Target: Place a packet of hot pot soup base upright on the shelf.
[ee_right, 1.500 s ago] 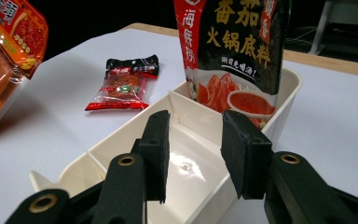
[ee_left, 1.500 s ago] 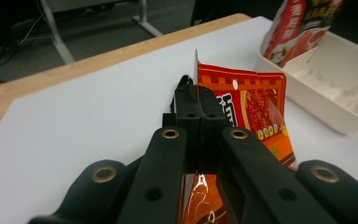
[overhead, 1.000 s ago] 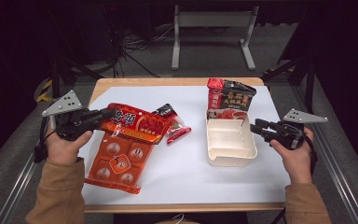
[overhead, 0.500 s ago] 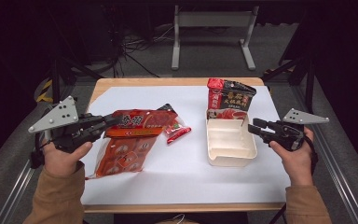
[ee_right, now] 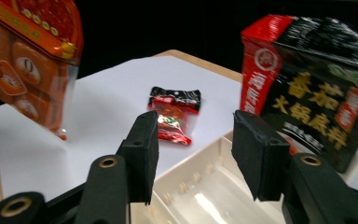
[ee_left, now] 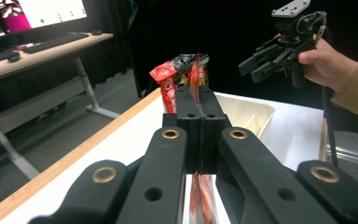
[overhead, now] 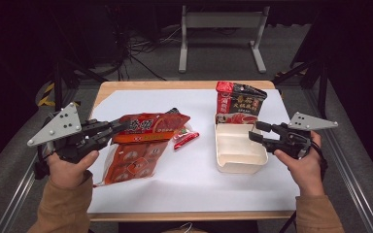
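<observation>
Orange packet (overhead: 141,141) edge pinched, hidden between left gripper's (overhead: 119,127) jaws.

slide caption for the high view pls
Left tongs lift an orange-red snack bag; right tongs hover open over a cream tray.

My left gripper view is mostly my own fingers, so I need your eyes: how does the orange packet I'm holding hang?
Observer: The orange packet hangs from the left gripper by its top edge, with its lower end down near the white sheet.
Operator: Anything lying near it?
Observer: A small red sachet lies flat on the sheet just beside it.
Operator: And the tray?
Observer: The white tray is empty and has two compartments.
</observation>
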